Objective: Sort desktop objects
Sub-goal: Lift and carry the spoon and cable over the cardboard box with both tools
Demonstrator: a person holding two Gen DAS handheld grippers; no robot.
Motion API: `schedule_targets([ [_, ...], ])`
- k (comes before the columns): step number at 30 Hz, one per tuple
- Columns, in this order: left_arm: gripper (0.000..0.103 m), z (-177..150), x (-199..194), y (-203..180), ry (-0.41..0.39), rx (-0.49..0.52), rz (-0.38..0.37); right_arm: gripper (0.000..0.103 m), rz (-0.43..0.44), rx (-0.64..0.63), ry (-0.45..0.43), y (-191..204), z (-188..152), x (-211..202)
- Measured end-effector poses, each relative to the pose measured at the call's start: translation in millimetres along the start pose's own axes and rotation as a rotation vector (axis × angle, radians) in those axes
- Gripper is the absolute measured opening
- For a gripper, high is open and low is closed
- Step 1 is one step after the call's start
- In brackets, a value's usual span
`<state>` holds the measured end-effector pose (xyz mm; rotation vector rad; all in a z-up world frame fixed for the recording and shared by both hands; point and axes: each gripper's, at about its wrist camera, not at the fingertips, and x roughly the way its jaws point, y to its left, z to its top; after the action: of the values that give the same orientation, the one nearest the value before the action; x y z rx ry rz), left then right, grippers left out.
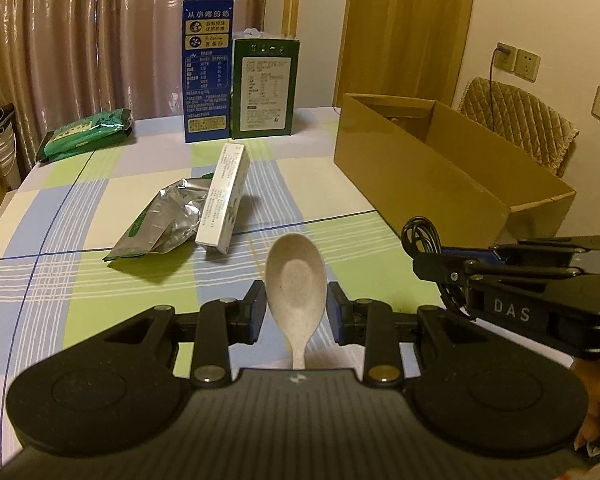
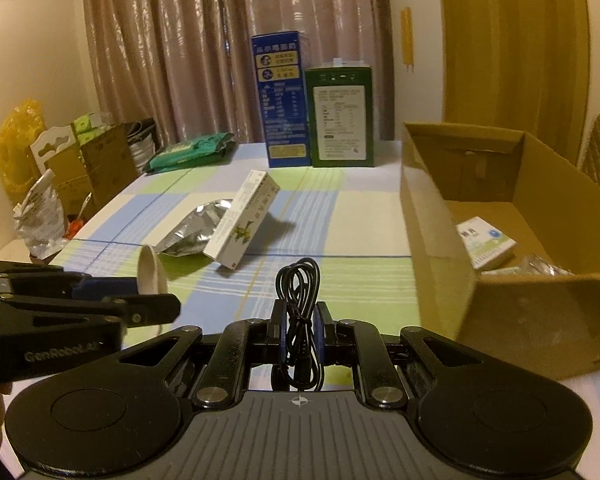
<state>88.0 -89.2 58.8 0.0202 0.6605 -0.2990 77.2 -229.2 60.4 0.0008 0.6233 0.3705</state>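
The left gripper [image 1: 296,308] pinches a pale spoon [image 1: 294,280] by its bowl, lifted above the checked tablecloth [image 1: 80,216], well left of the open cardboard box [image 1: 420,176]. Just beside it, nearer the box, the right gripper [image 2: 300,320] is pressed onto a coiled black cable [image 2: 298,280]. A long white carton [image 1: 224,196] leans on a crumpled foil pouch [image 1: 164,216], farther left of the box.

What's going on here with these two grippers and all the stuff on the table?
A person is sorting a cluttered table with two handheld grippers. The left gripper is shut on a pale spoon, and the right gripper is shut on a coiled black cable. An open cardboard box on the right already holds a few small packs.
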Motion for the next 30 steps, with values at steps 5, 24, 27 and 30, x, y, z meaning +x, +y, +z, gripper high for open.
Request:
schedule_targets([
  [5, 0.027, 1.0, -3.3, -6.5, -0.005, 0.006, -0.007, 0.01, -0.007, 0.014, -0.008, -5.3, 0.6, -5.1],
  [24, 0.027, 59.4, -19.7, -46.3, -0.097, 0.073, -0.055, 0.01, -0.073, 0.044, -0.15, -34.1, 51.6, -49.8],
  [27, 0.027, 74.0, -18.4, -63.8, -0.11, 0.094, -0.074, 0.01, -0.092, 0.054, -0.168, -52.6, 62.7, -58.7],
  [30, 0.027, 88.0, -15.9, -81.2, -0.121, 0.102, -0.098, 0.01, -0.106, 0.065, -0.179, -74.7, 71.6, -67.2],
])
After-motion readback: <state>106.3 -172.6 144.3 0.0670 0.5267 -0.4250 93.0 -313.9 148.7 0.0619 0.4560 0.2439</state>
